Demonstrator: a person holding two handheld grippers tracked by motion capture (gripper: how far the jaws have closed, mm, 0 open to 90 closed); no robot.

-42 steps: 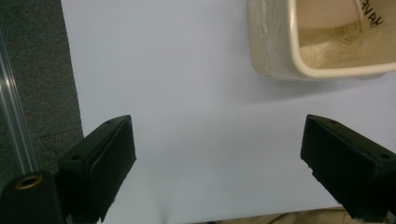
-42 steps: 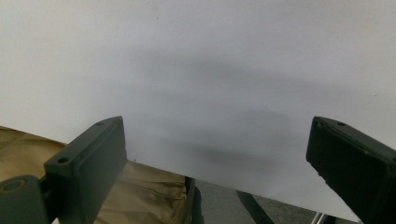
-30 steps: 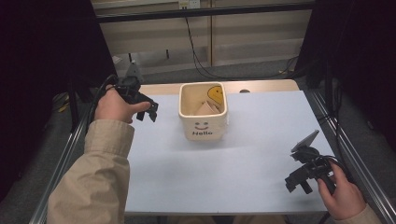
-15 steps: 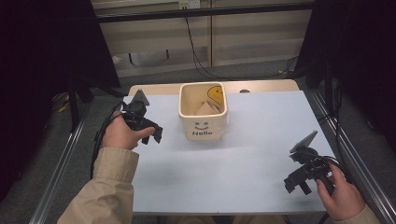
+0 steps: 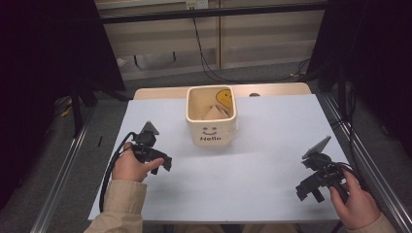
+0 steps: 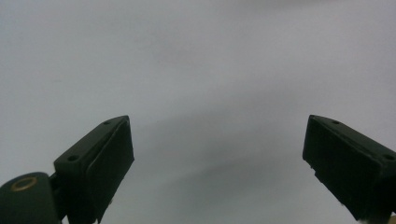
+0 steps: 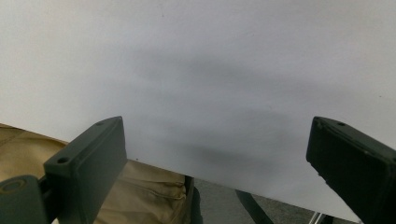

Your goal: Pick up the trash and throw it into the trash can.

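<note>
While the cream box (image 5: 212, 118) marked Hello stands at twelve o'clock on the pale sheet (image 5: 252, 165), the left gripper (image 5: 163, 162) at nine and the right gripper (image 5: 307, 190) at four hover with jaws spread wide, gripping nothing.

"Hello" — on the cup (image 5: 212, 127).

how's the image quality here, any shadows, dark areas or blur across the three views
High view: room edges fall into black, the table sheet is evenly lit, and the cream box is sharp enough to read its print. Left gripper view: soft shadow on the sheet between the blurred near jaws. Right gripper view: a similar broad shadow, and sharper jaws.
</note>
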